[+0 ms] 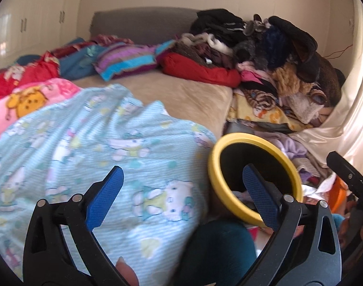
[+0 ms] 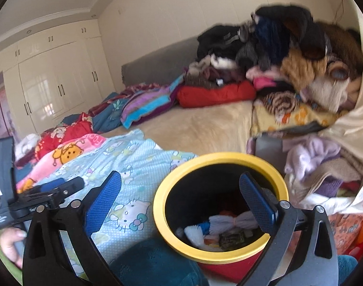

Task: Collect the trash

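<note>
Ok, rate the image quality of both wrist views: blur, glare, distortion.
Left wrist view: motion blur smears the cartoon blanket and the yellow-rimmed bin; the curtain is blown out by daylight; fisheye bends the walls. Right wrist view: the clothes pile is smeared, the bin's contents read fairly clearly, and the wardrobe doors show glare.

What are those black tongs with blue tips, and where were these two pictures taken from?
No robot here: a person holds one pair of tongs in each hand, each with a camera looking along its tips. One picture is from the left tongs, the other from the right tongs. Both are open and hold nothing. Ahead is a bed with a light blue blanket and a clothes pile. Beside it stands a yellow-rimmed bin with scraps inside.
</note>
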Demonstrator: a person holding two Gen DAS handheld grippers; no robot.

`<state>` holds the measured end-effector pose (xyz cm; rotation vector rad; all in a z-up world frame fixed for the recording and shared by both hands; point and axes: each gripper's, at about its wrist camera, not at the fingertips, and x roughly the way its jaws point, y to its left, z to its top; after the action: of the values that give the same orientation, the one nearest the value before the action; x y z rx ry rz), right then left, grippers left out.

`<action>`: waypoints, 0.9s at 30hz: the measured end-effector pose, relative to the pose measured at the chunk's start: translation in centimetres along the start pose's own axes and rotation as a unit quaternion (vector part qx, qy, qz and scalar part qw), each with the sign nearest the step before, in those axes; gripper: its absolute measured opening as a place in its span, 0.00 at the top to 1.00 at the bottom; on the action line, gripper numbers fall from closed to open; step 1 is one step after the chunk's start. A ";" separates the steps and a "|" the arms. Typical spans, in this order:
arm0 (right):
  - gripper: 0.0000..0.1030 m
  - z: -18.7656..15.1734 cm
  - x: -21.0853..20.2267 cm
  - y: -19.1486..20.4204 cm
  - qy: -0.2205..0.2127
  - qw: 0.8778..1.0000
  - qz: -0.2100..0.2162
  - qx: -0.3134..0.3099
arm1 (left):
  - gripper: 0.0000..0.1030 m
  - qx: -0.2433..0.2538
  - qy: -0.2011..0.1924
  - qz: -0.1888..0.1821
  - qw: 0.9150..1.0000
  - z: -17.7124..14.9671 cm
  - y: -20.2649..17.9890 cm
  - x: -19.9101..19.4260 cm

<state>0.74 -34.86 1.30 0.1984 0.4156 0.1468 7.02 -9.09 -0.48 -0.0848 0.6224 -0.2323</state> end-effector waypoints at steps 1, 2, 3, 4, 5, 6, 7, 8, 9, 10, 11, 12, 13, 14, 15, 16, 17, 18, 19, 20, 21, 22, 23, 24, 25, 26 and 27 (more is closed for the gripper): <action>0.06 -0.3 -0.4 0.7 -0.014 1.000 -0.003 -0.010 | 0.11 0.003 -0.008 0.006 1.000 -0.3 0.2 -0.6; 0.06 -0.6 -0.7 1.3 -0.023 1.000 -0.005 -0.017 | 0.11 0.003 -0.017 0.011 1.000 -0.6 0.6 -1.3; 0.06 -0.8 -1.0 1.8 -0.030 0.999 -0.005 -0.023 | 0.11 0.003 -0.025 0.013 1.000 -0.8 0.9 -1.9; 0.06 -1.1 -1.3 2.2 -0.037 0.999 -0.005 -0.027 | 0.11 0.004 -0.031 0.018 0.999 -1.1 1.2 -2.5; 0.06 -1.5 -1.8 2.9 -0.052 0.998 -0.006 -0.036 | 0.11 0.008 -0.032 0.025 0.999 -1.4 1.4 -3.0; 0.06 -1.8 -2.1 3.4 -0.060 0.997 -0.011 -0.041 | 0.11 0.011 -0.032 0.031 0.999 -1.6 1.5 -3.3; 0.06 -2.1 -2.4 3.9 -0.068 0.997 -0.015 -0.044 | 0.11 0.013 -0.037 0.040 0.998 -2.0 1.7 -3.9; 0.06 -2.5 -2.5 4.2 -0.072 0.996 -0.017 -0.047 | 0.11 0.013 -0.043 0.044 0.998 -2.2 1.9 -4.3; 0.06 -2.8 -2.5 4.5 -0.073 0.996 -0.017 -0.049 | 0.11 0.013 -0.048 0.045 0.998 -2.5 2.1 -4.7; 0.06 -3.1 -2.5 4.7 -0.073 0.996 -0.017 -0.051 | 0.11 0.011 -0.054 0.046 0.997 -2.9 2.3 -5.2; 0.06 -3.5 -2.4 5.0 -0.069 0.996 -0.018 -0.057 | 0.11 0.008 -0.056 0.048 0.997 -3.1 2.5 -5.4; 0.06 -3.8 -2.3 5.2 -0.067 0.996 -0.017 -0.059 | 0.11 0.005 -0.058 0.051 0.997 -3.3 2.6 -5.6; 0.06 -4.0 -2.2 5.3 -0.064 0.996 -0.016 -0.061 | 0.11 0.002 -0.061 0.055 0.997 -3.5 2.7 -5.8; 0.06 -4.2 -2.0 5.4 -0.059 0.996 -0.013 -0.062 | 0.11 0.003 -0.061 0.057 0.996 -3.6 2.8 -5.8; 0.06 -4.3 -1.9 5.5 -0.058 0.996 -0.013 -0.063 | 0.11 0.004 -0.064 0.061 0.996 -3.7 2.9 -5.8; 0.06 -4.5 -1.8 5.5 -0.057 0.996 -0.013 -0.062 | 0.11 0.005 -0.065 0.060 0.996 -3.8 2.9 -5.8; 0.06 -4.5 -1.8 5.6 -0.056 0.996 -0.013 -0.062 | 0.11 0.004 -0.065 0.059 0.996 -3.8 2.9 -5.8; 0.06 -4.5 -1.8 5.6 -0.056 0.996 -0.015 -0.060 | 0.11 0.004 -0.066 0.058 0.996 -3.9 2.9 -5.9; 0.06 -4.5 -1.8 5.5 -0.057 0.996 -0.016 -0.059 | 0.11 0.003 -0.068 0.056 0.996 -3.9 2.9 -5.9; 0.06 -4.6 -1.9 5.6 -0.059 0.996 -0.017 -0.059 | 0.11 0.004 -0.067 0.055 0.996 -4.0 2.8 -5.8; 0.06 -4.6 -1.9 5.6 -0.061 0.996 -0.019 -0.058 | 0.11 0.004 -0.066 0.053 0.996 -4.0 2.8 -5.7; 0.06 -4.5 -1.9 5.5 -0.062 0.996 -0.019 -0.056 | 0.11 0.005 -0.065 0.052 0.997 -4.0 2.8 -5.7; 0.06 -4.4 -1.9 5.5 -0.062 0.996 -0.020 -0.055 | 0.11 0.005 -0.066 0.051 0.997 -4.0 2.7 -5.7; 0.06 -4.5 -2.0 5.4 -0.062 0.996 -0.021 -0.054 | 0.11 0.006 -0.067 0.051 0.996 -4.1 2.6 -5.7; 0.06 -4.5 -2.0 5.4 -0.063 0.996 -0.023 -0.054 | 0.11 0.005 -0.067 0.051 0.996 -4.0 2.6 -5.7; 0.06 -4.6 -2.0 5.3 -0.064 0.996 -0.023 -0.054 | 0.11 0.004 -0.068 0.052 0.996 -4.0 2.6 -5.7; 0.06 -4.6 -2.0 5.3 -0.064 0.996 -0.024 -0.055 | 0.11 0.004 -0.067 0.051 0.996 -4.0 2.6 -5.7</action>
<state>-3.50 -29.33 -0.87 0.0882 0.2841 0.1094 0.68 -5.20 -0.88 -0.0603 0.4905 -0.1296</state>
